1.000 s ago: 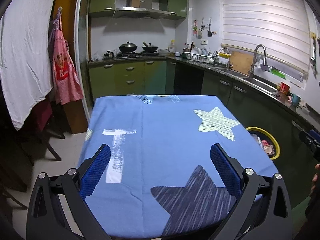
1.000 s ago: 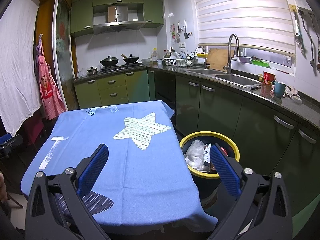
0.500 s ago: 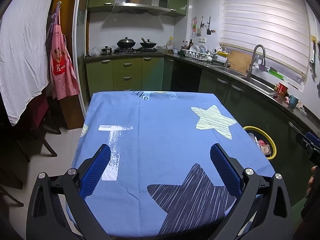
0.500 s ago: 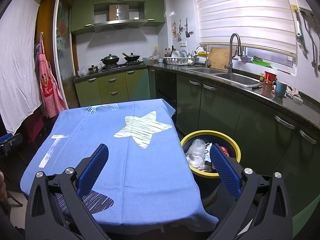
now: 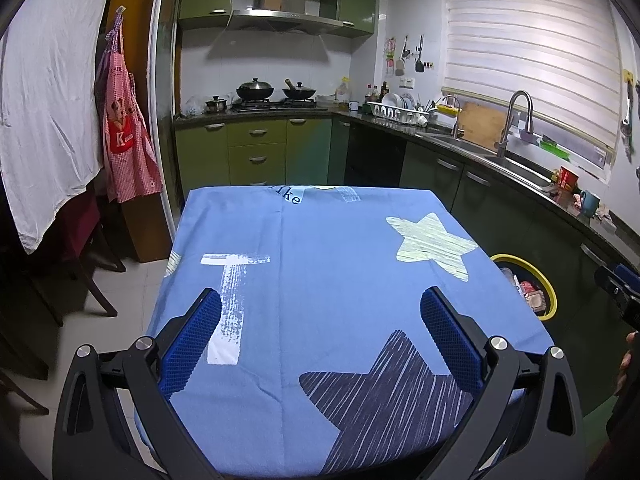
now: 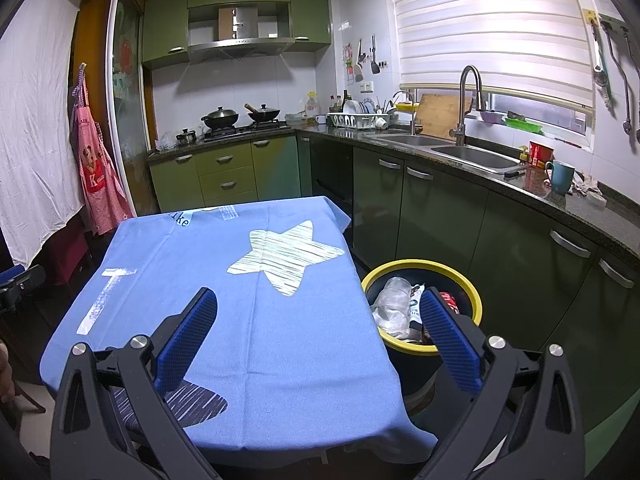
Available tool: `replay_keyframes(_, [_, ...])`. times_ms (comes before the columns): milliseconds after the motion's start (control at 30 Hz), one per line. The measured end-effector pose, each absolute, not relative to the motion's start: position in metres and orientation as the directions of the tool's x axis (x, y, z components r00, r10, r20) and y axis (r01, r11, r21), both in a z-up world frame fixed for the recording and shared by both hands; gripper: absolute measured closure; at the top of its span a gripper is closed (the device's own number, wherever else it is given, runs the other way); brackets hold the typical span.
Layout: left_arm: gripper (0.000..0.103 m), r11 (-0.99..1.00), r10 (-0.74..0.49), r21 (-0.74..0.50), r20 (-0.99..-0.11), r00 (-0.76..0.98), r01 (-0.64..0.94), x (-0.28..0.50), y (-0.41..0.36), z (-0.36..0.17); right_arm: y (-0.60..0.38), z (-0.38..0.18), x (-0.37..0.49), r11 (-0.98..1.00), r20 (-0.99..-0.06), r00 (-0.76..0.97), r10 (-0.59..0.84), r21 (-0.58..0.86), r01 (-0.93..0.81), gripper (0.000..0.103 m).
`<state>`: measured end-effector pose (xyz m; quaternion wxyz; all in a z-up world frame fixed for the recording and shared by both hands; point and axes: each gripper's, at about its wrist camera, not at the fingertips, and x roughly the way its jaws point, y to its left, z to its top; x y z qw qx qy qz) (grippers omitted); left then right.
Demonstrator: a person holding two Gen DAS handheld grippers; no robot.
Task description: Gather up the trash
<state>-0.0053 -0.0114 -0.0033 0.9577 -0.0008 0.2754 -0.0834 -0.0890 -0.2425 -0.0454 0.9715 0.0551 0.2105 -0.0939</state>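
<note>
L gripper [image 5: 320, 334] & R gripper [image 6: 318, 330], both released & empty, have drifted slightly w/ table [image 5: 320, 240] bare; bin [image 6: 472, 286] at right holds trash [image 6: 394, 306], so task prob. done.

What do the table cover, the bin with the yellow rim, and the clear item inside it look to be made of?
Table cover: woven cloth, matte, seemingly; it creases and drapes over the edges. Bin: probably plastic, with a smooth yellow rim slightly glossy and a dark body. Clear item: likely thin crumpled plastic, translucent with bright wrinkled highlights, whether bag or bottle is unclear.
</note>
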Motion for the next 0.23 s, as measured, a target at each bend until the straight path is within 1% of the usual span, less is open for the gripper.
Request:
replay_keyframes(100, [0.005, 0.983, -0.181, -0.077, -0.541, 0.821, 0.165, 0.0, -0.008, -0.005, -0.242, -0.046, -0.088, 0.976, -0.422, 0.893, -0.159, 0.067, 0.205, 0.007])
replay_keyframes(233, [0.005, 0.984, -0.174, -0.08, -0.562, 0.809, 0.157, 0.01, -0.006, -0.01, -0.241, -0.049, -0.085, 0.977, -0.432, 0.888, -0.157, 0.063, 0.203, 0.007])
